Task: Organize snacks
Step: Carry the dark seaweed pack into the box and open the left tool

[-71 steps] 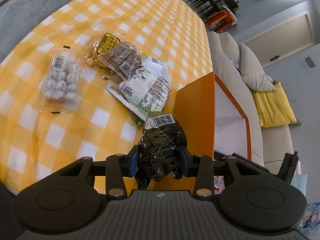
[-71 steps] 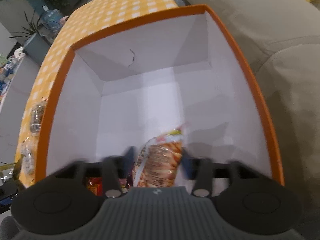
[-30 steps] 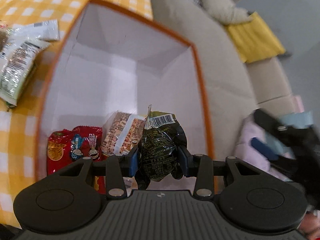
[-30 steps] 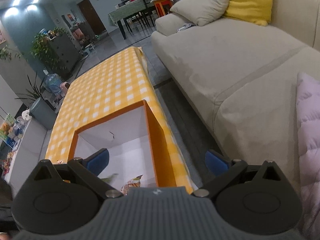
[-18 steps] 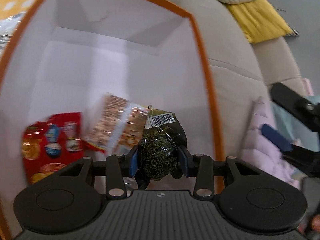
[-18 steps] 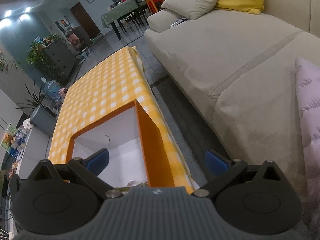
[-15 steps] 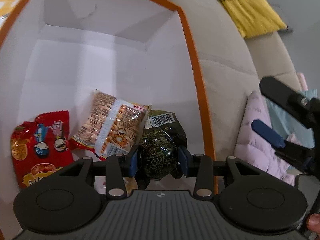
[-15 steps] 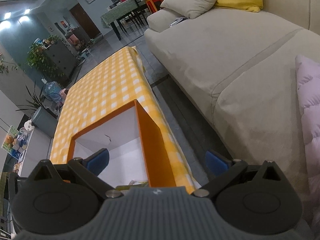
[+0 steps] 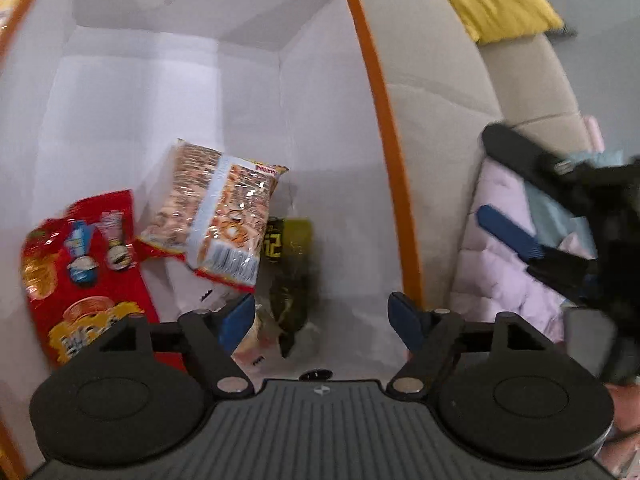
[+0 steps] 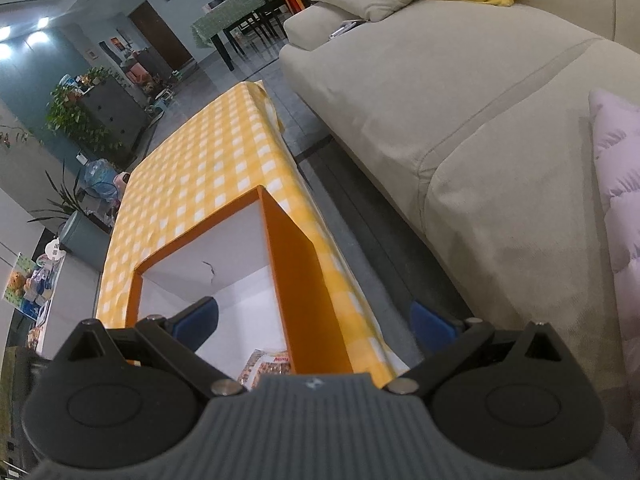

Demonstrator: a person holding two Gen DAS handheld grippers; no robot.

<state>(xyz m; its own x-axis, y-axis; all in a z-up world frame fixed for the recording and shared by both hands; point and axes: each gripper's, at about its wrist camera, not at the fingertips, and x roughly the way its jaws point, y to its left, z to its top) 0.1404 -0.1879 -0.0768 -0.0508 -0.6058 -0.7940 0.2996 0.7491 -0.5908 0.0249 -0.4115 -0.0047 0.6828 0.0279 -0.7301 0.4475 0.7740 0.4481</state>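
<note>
The left gripper (image 9: 322, 316) hangs over the mouth of the orange box (image 9: 384, 92), its jaws opening, the blue pads well apart and pressing on nothing. Between and beyond them, at about 11 o'clock from the gripper's middle, the dark snack packet (image 9: 290, 264) lies free on the white floor of the box; it looks let go here so that it lands among the others rather than on the table. It is a glossy black wrapper with a yellow-green patch and pale lettering, crumpled and blurred. Touching it at 10 o'clock is a clear packet of orange-brown crackers (image 9: 218, 224), tilted against the red snack bag (image 9: 80, 264) at 9 o'clock, which leans on the left wall.

The right gripper (image 10: 316, 318) is spread wide and empty, held aside of the box's rim (image 10: 276, 248), probably to keep out of the way. The yellow checked tablecloth (image 10: 200, 168) runs off toward 11 o'clock and the beige sofa (image 10: 440, 112) fills 1 to 3 o'clock.
</note>
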